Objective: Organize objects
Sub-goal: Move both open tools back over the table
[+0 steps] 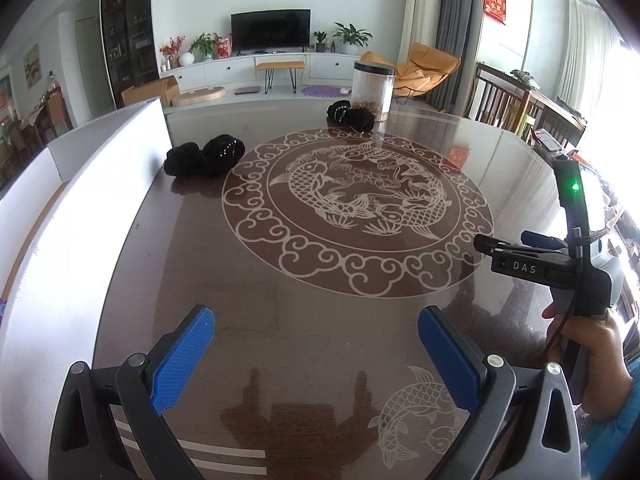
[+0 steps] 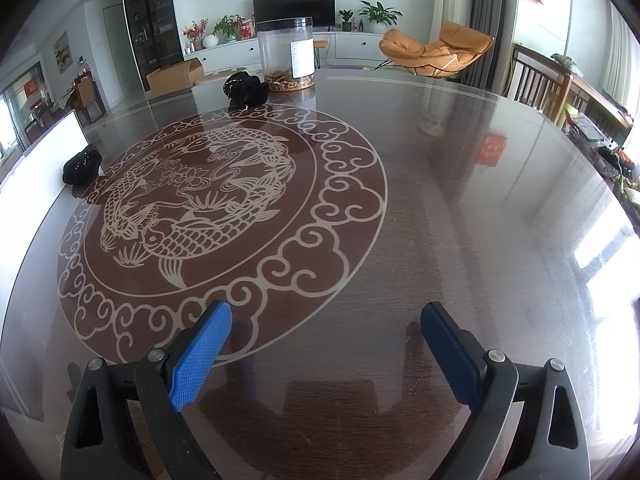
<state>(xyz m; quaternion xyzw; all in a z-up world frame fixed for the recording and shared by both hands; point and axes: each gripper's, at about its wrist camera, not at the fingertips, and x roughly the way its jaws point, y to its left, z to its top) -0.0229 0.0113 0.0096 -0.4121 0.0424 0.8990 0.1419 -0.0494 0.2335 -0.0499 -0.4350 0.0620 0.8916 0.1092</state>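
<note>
Left wrist view: left claw (image 1: 316, 330) hangs low over the glossy brown counter (image 1: 320, 320), blue pads wide apart, nothing between them. Ahead on the counter sits a round fish-and-cloud medallion (image 1: 356, 216). Two black fuzzy bundles lie on the counter: near black bundle (image 1: 205, 155) sits at the left, just beside the far end of the white box (image 1: 80, 200) that runs along the counter's left edge; far black bundle (image 1: 351, 115) lies at the far edge, touching or just beside the clear jar (image 1: 372, 90), can't tell which. Jar stands upright, dark lid on, brownish contents at the bottom. At right, the person's hand (image 1: 588, 356) grips the handle of the right claw (image 1: 508, 246), seen side-on, green light lit on its body. Right wrist view: right claw (image 2: 326, 328) also over the counter, blue pads spread wide, empty. Same medallion (image 2: 216, 208) ahead-left; jar (image 2: 286, 54) upright at the far edge with a white label, far bundle (image 2: 246, 88) right next to it on its left; near bundle (image 2: 82, 168) against the white box (image 2: 44, 160) at the left edge. Both bundles well apart from both claws.
</note>
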